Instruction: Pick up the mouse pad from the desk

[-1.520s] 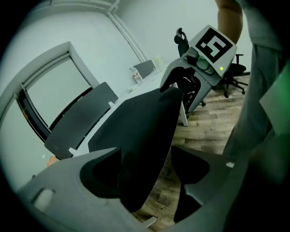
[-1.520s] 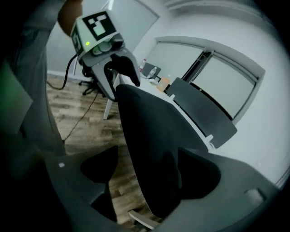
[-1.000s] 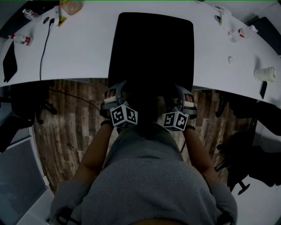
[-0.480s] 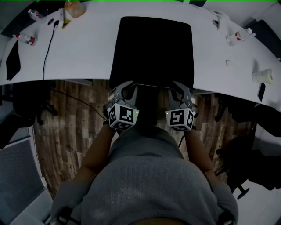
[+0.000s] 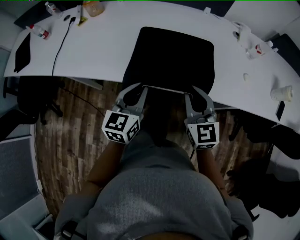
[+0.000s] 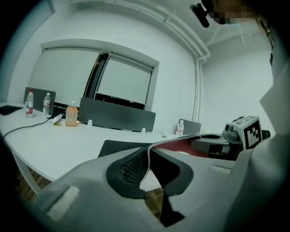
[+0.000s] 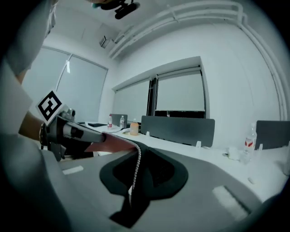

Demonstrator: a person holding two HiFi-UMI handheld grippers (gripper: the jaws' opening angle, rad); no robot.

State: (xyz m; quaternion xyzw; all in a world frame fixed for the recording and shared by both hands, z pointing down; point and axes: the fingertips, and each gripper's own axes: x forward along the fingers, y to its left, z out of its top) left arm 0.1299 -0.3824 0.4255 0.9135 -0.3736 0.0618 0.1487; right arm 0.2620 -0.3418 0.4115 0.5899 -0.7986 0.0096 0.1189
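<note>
The long white curved desk is seen first, and across its middle the large black mouse pad is spread, its near edge carried out past the desk's front. That near edge is held up at both corners: the left gripper is clamped on the left corner and the right gripper on the right, each pair of jaws just brought together with the pad's stitched rim pinched between the pads. In both gripper views the rim is seen running up through the grip, and the pad's red underside is exposed where the sheet bows up between the two tools. So the grasp is judged done and the raise begun, but the far part of the pad appears to be lying on the desktop; a full lift clear of the desk is left. Off to the sides, a black cable, a paper cup and an orange drink bottle are passed over, well apart from the pad.
</note>
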